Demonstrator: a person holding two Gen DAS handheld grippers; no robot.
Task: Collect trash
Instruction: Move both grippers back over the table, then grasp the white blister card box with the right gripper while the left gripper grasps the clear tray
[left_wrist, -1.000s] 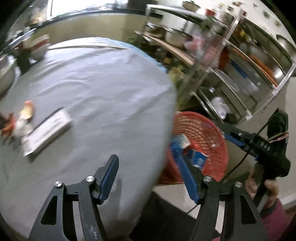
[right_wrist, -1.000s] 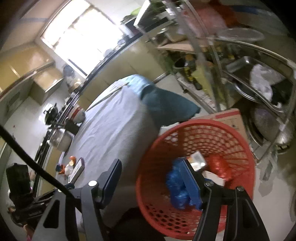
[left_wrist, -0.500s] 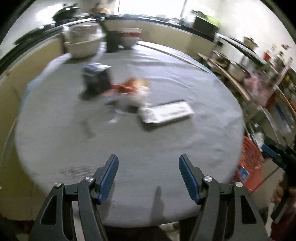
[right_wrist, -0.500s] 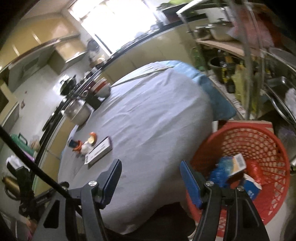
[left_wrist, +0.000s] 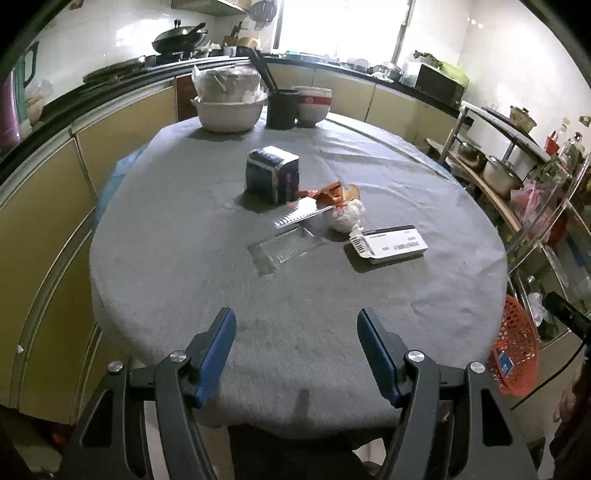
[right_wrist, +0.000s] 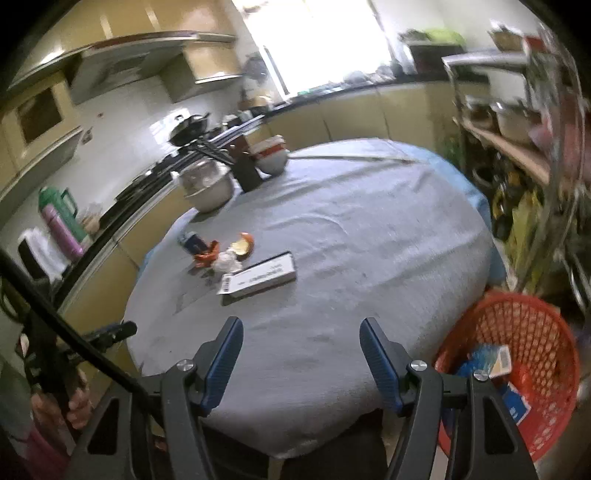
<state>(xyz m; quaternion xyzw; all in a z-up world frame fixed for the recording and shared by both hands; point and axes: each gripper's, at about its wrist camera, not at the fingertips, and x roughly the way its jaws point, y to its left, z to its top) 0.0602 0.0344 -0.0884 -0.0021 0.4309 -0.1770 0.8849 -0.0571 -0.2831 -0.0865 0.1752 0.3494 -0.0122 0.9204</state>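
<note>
Trash lies mid-table on the grey cloth: a flat white box (left_wrist: 389, 243), a clear plastic tray (left_wrist: 286, 249), a crumpled white wad (left_wrist: 345, 217), an orange wrapper (left_wrist: 327, 194) and a dark blue carton (left_wrist: 271, 173). The white box (right_wrist: 260, 278) and wad (right_wrist: 229, 263) also show in the right wrist view. My left gripper (left_wrist: 295, 354) is open and empty over the near table edge. My right gripper (right_wrist: 301, 360) is open and empty there too. The red basket (right_wrist: 524, 321) stands on the floor at the right and holds several pieces of trash.
A covered bowl (left_wrist: 229, 99), black holder (left_wrist: 282, 107) and stacked bowls (left_wrist: 314, 103) stand at the table's far edge. A metal rack (left_wrist: 517, 166) with pots stands to the right. Kitchen counters run behind. The red basket (left_wrist: 515, 354) sits beside the table.
Both grippers have swung away from the red basket and now face the table. Both stayed open and empty.
</note>
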